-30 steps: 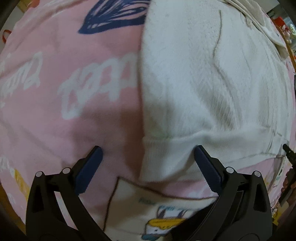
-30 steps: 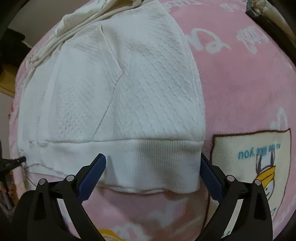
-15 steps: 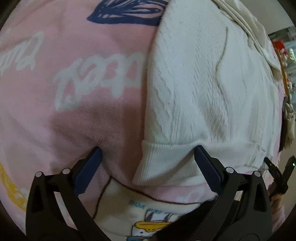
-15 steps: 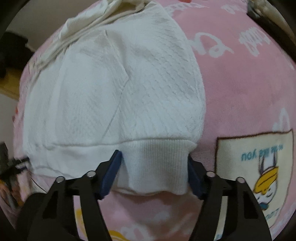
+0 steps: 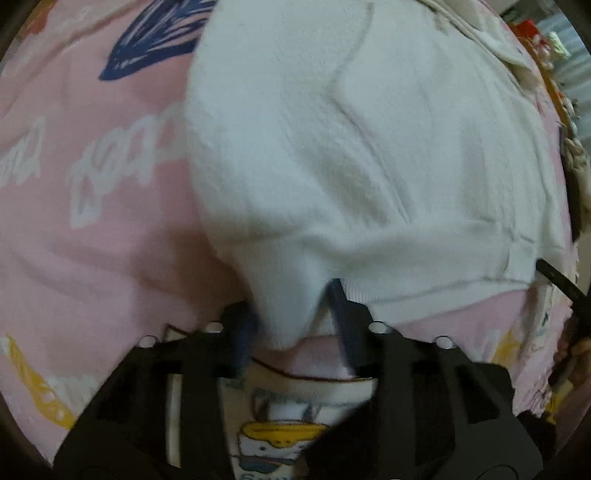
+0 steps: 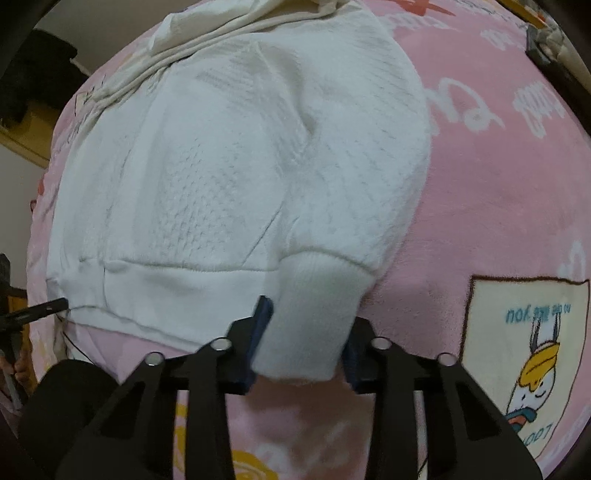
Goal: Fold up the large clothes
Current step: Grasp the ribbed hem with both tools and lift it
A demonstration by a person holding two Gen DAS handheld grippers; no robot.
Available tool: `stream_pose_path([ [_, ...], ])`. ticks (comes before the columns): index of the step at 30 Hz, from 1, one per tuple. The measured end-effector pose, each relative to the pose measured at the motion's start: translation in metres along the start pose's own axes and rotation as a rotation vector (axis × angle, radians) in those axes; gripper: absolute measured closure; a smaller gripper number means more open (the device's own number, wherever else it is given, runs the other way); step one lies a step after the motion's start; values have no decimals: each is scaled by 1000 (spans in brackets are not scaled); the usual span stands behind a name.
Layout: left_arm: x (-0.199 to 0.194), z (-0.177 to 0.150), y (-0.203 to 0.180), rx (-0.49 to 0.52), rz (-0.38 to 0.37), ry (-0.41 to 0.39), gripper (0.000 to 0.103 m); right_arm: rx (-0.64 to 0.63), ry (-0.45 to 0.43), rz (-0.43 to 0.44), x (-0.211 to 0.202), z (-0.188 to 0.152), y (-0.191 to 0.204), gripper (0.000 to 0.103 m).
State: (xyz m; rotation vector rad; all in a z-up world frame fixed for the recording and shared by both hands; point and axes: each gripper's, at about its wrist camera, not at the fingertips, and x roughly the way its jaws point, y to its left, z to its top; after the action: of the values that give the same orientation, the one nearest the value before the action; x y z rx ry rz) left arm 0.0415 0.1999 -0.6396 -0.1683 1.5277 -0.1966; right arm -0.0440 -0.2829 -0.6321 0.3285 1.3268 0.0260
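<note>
Through the left wrist camera I am seeing the white sweater (image 5: 369,147) lying spread on the pink blanket (image 5: 92,240), its ribbed hem nearest the lens. My left gripper (image 5: 293,321) is pinching the hem's left corner: the two blue-padded fingers (image 5: 243,328) are drawn in close on either side of a bunched fold of ribbing, and the cloth is puckering toward them. A blue printed shape and white lettering are showing on the blanket to the left of the sweater, and a cartoon patch (image 5: 280,432) is sitting just under the gripper. This view is blurring somewhat.

Through the right wrist camera I am looking at the same sweater (image 6: 240,166) from its other side, textured knit running away toward a cream garment (image 6: 229,22) bunched at the far end. My right gripper (image 6: 304,332) is clamping the hem's right corner, fingers (image 6: 260,321) narrowed tight against a thick roll of ribbed cuff between them. The blanket (image 6: 498,203) is stretching off to the right, carrying a cream patch (image 6: 528,350) with a duck-like figure. At the left edge, the tip of the other gripper is touching the hem's far corner.
</note>
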Motion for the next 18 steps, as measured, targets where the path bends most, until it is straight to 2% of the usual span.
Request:
stream_pose_path([
  [3,-8,4,-2,21,-7,-13,89,-25,-3,37,-8,4,4,89],
  [5,-14,6,-1,40,-5,-32,92,-35,-12,55,-14,8,6,90],
  [12,-46,15,-14,-2,-59,-163,93,78,-100,235,-48,38,1,91],
  [15,-59,26,-30,9,-62,-215,93,157,-154,329,-64,60,-6,91],
  [18,-78,42,-35,-25,-66,-284,93,199,-180,389,-78,89,-7,91],
])
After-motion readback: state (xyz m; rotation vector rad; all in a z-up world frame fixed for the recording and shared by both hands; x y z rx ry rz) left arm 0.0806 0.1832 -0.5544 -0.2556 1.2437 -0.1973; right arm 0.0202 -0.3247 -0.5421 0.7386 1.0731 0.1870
